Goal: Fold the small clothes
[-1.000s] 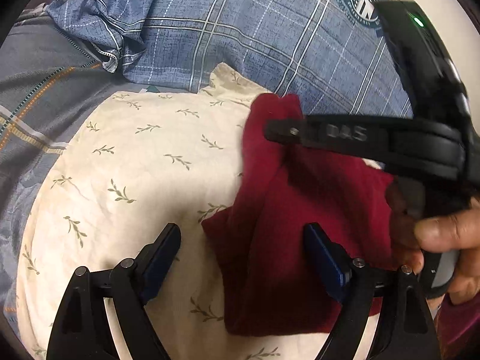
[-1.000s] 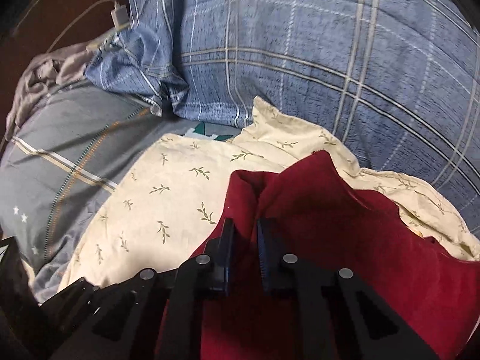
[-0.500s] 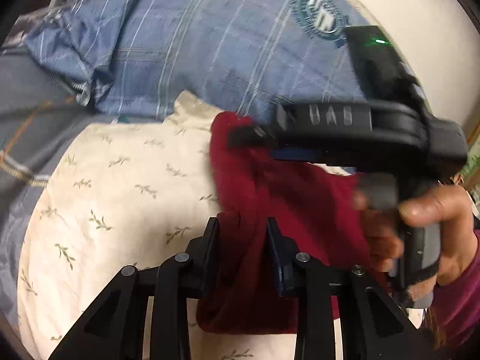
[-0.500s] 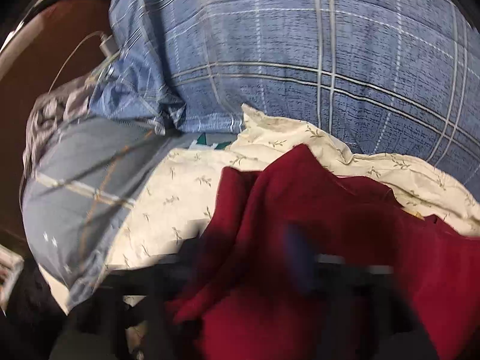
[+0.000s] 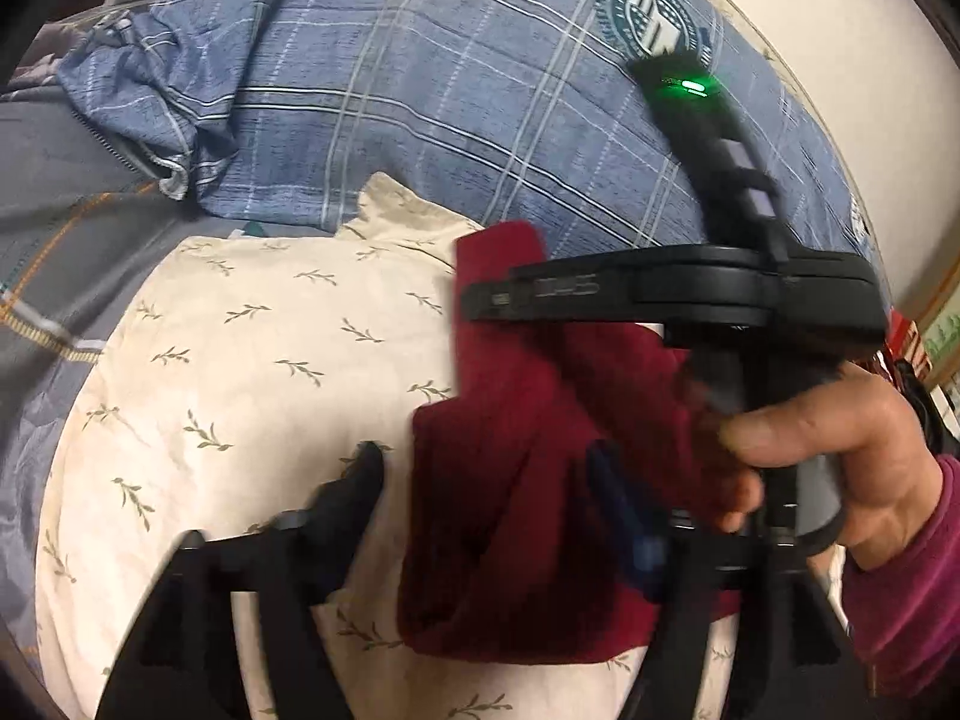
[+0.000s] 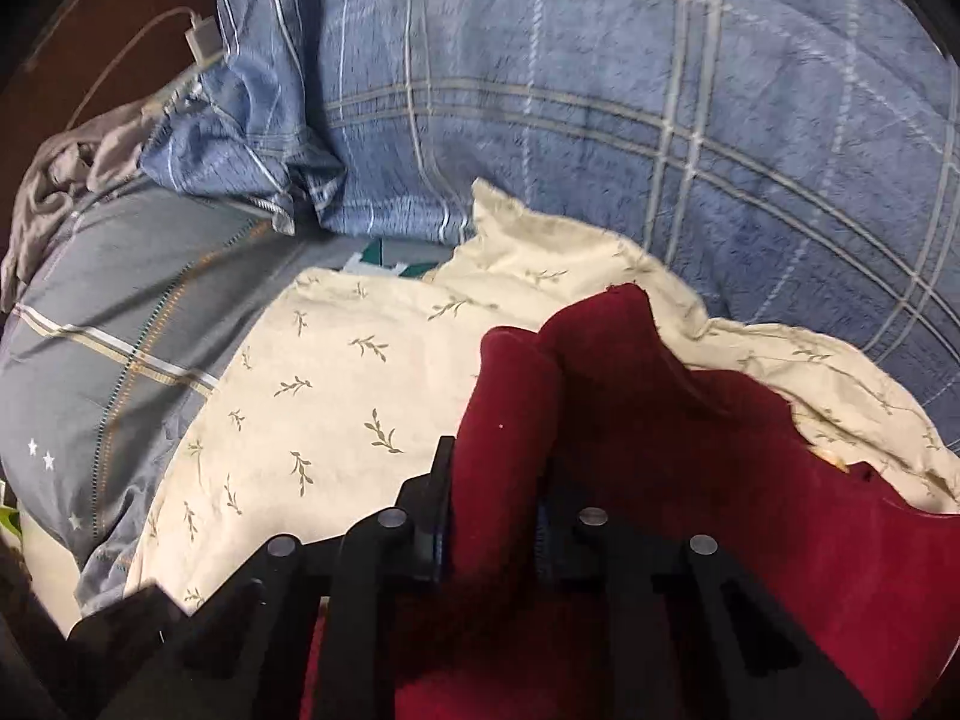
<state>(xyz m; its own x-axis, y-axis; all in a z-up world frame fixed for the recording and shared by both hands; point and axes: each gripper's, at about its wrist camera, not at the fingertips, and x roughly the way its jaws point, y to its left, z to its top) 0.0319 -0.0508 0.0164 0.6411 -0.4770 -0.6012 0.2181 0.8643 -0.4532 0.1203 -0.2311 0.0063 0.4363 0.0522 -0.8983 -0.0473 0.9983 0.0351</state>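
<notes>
Red garment lies bunched on the leaf-print pillow, toward its right side, w/ the blue plaid bedding behind. Left gripper: fingers apart & opening; they straddle the garment's near fold, no clamp. Right gripper: fingers closing, pressed on a raised fold of the garment. Handling est.: light, soft, limp fabric; it sags & slides on the pillow. Grip at hems/corners, not mid-panel, so each layer lifts flat.
</notes>
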